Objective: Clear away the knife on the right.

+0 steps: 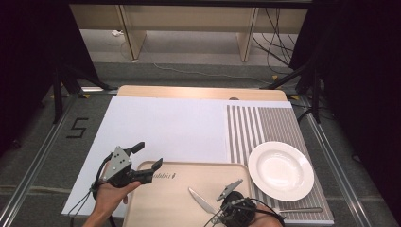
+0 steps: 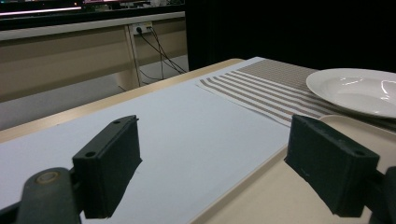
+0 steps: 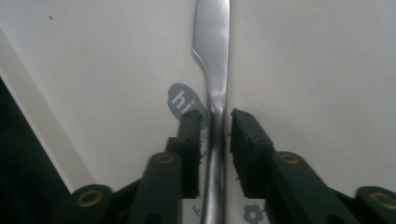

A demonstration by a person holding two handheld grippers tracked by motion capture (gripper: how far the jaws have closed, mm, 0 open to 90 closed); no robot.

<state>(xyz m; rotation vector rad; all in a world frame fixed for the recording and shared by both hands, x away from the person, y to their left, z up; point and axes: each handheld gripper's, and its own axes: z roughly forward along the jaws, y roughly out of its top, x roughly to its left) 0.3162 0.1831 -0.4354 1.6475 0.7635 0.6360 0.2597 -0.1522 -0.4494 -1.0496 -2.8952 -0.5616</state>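
Note:
A metal table knife (image 1: 201, 201) lies flat on the beige tray (image 1: 156, 203), blade pointing away to the upper left. In the right gripper view the knife (image 3: 212, 56) runs straight between the jaws of my right gripper (image 3: 216, 126); the pads stand on either side of the handle with thin gaps, so it is open around the handle. From above, my right gripper (image 1: 217, 208) is at the tray's near edge. My left gripper (image 1: 149, 154) hovers over the tray's far left corner, jaws wide apart and empty (image 2: 212, 154).
A white plate (image 1: 281, 170) rests on a striped placemat (image 1: 260, 125) to the right of the tray. A white board (image 1: 165, 127) covers the table's middle and left. The plate (image 2: 359, 88) also sits ahead and right of the left jaws.

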